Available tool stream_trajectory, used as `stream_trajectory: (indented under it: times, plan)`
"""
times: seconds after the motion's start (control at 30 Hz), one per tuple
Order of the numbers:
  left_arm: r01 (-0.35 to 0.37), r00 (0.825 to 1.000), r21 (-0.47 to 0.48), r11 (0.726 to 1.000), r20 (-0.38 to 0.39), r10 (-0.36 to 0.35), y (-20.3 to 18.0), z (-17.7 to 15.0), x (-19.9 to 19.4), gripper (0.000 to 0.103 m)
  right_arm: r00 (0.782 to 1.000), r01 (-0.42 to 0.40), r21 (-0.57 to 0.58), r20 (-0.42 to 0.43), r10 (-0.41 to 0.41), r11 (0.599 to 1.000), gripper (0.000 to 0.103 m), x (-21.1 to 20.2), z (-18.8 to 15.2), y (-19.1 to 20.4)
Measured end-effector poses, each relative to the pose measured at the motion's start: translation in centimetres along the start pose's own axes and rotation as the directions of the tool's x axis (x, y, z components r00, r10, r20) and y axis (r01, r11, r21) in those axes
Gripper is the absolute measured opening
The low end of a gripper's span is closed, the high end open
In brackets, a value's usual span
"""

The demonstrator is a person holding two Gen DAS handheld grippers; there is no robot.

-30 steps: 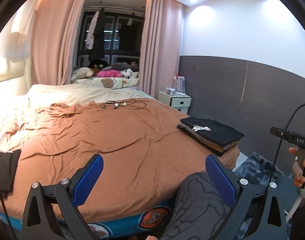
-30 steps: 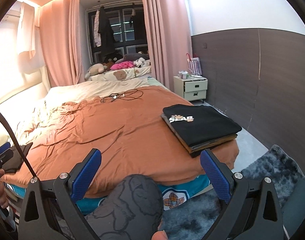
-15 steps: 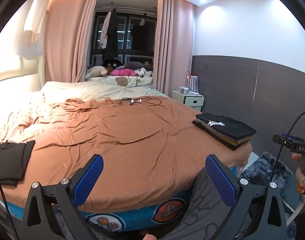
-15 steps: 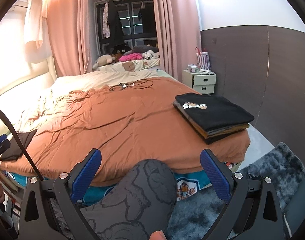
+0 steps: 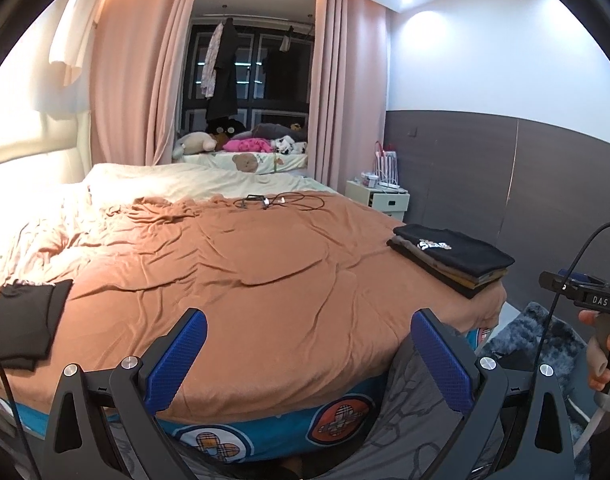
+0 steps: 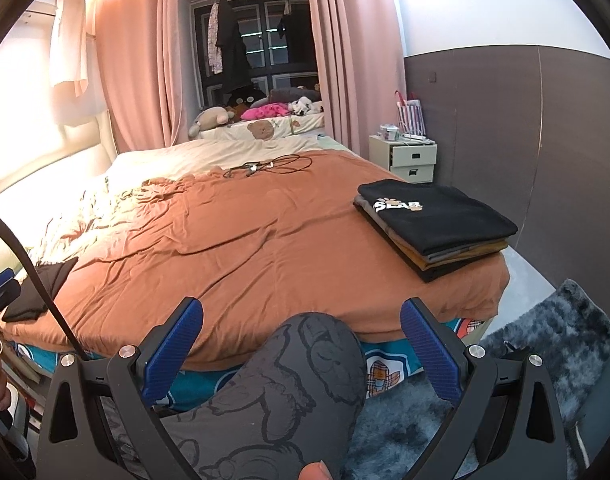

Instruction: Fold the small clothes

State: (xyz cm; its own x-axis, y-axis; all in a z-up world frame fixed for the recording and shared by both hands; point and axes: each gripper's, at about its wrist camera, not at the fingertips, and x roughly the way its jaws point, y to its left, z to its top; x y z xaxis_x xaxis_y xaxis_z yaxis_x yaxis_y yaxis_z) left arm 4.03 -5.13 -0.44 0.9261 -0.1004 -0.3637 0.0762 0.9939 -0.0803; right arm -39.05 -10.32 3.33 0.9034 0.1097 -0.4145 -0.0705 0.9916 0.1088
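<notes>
A stack of folded clothes (image 5: pixel 453 258) (image 6: pixel 437 226), black shirt with white lettering on top, rests at the right corner of the orange-covered bed (image 5: pixel 241 276) (image 6: pixel 245 240). A folded black garment (image 5: pixel 23 322) (image 6: pixel 39 286) lies at the bed's left edge. My left gripper (image 5: pixel 309 344) is open and empty, held back from the bed's front edge. Also open and empty, my right gripper (image 6: pixel 301 334) hangs above the person's knee in grey patterned trousers (image 6: pixel 289 396). In the left wrist view the right gripper's handle (image 5: pixel 597 304) shows at the far right in a hand.
Cables (image 5: pixel 277 201) lie at the far side of the orange sheet. A white nightstand (image 6: pixel 411 158) stands by the dark panelled wall. A shaggy grey rug (image 6: pixel 545 352) covers the floor to the right. Plush toys (image 5: pixel 241 142) sit beyond the pink curtains.
Both grippers have drawn back and up from the bed, so more of the bed shows. The black garment at the left edge has come further into view. Both stay open.
</notes>
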Motion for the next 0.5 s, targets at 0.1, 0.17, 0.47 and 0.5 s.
stream_trajectory:
  times: [0.1, 0.17, 0.47, 0.5]
  plan:
    - [-0.006, 1.0, -0.003, 1.0, 0.002, 0.006, 0.05, -0.08, -0.22, 0.102, 1.0, 0.002, 0.0, 0.004, -0.002, 1.0, 0.099, -0.18, -0.05, 0.28]
    - [-0.006, 1.0, -0.005, 1.0, 0.005, 0.006, 0.11, -0.08, -0.39, 0.102, 1.0, 0.003, 0.001, 0.006, -0.003, 1.0, 0.099, -0.31, -0.02, 0.34]
    - [-0.006, 1.0, -0.006, 1.0, 0.003, 0.006, 0.22, -0.04, -0.44, 0.102, 1.0, 0.007, 0.007, 0.002, -0.007, 1.0, 0.099, -0.46, -0.18, 0.66]
    - [-0.005, 1.0, -0.007, 1.0, 0.004, 0.005, 0.19, -0.04, -0.42, 0.102, 1.0, 0.007, 0.008, 0.002, -0.008, 1.0, 0.099, -0.51, -0.19, 0.71]
